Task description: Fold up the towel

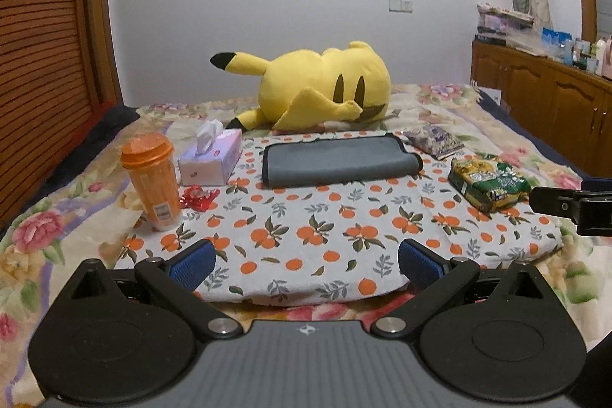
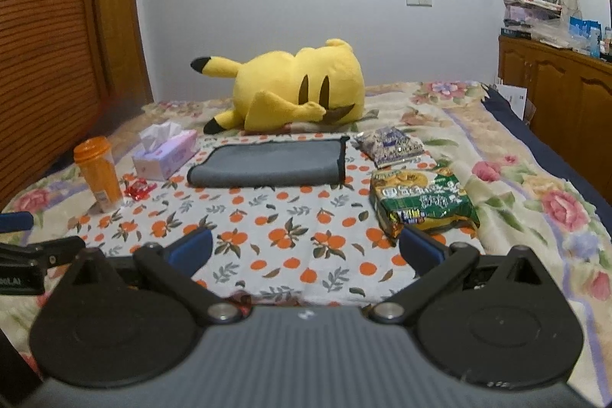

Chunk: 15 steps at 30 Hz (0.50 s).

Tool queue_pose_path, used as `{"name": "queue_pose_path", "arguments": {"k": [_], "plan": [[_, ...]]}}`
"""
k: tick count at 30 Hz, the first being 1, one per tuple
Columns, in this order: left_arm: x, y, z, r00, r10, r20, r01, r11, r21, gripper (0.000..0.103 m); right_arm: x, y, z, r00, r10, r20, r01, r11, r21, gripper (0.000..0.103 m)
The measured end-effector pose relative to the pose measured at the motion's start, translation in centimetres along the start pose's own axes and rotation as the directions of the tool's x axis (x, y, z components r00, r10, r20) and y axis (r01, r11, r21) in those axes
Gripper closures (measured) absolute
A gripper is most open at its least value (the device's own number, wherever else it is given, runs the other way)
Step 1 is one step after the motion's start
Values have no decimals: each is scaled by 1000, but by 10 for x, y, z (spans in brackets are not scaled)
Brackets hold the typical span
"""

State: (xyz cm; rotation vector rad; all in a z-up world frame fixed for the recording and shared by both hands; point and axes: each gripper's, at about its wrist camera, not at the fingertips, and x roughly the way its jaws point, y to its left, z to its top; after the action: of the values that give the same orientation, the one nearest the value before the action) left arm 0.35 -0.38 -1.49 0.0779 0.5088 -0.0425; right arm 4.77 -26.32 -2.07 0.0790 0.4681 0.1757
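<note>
A grey towel [image 1: 338, 161] with dark trim lies folded in a flat rectangle at the far side of an orange-print cloth [image 1: 306, 232] on the bed. It also shows in the right wrist view [image 2: 269, 163]. My left gripper [image 1: 306, 260] is open and empty, low over the near edge of the cloth, well short of the towel. My right gripper [image 2: 306, 249] is open and empty, also near the cloth's front edge. Each gripper shows at the edge of the other's view.
A yellow plush toy [image 1: 321, 86] lies behind the towel. An orange cup [image 1: 153, 174], a tissue box [image 1: 212, 159] and a red wrapper [image 1: 197, 197] are at the left. A green snack bag [image 1: 489, 182] and a purple snack bag [image 1: 434, 140] are at the right. A wooden cabinet [image 1: 543, 94] stands far right.
</note>
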Motion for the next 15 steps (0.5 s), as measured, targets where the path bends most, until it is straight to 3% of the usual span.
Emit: {"name": "queue_pose_path", "arguments": {"k": [15], "plan": [[-8, -1, 2, 998, 1, 67, -1, 1000, 10, 0, -12, 5, 1, 997, 3, 78, -1, 999, -37, 0]]}}
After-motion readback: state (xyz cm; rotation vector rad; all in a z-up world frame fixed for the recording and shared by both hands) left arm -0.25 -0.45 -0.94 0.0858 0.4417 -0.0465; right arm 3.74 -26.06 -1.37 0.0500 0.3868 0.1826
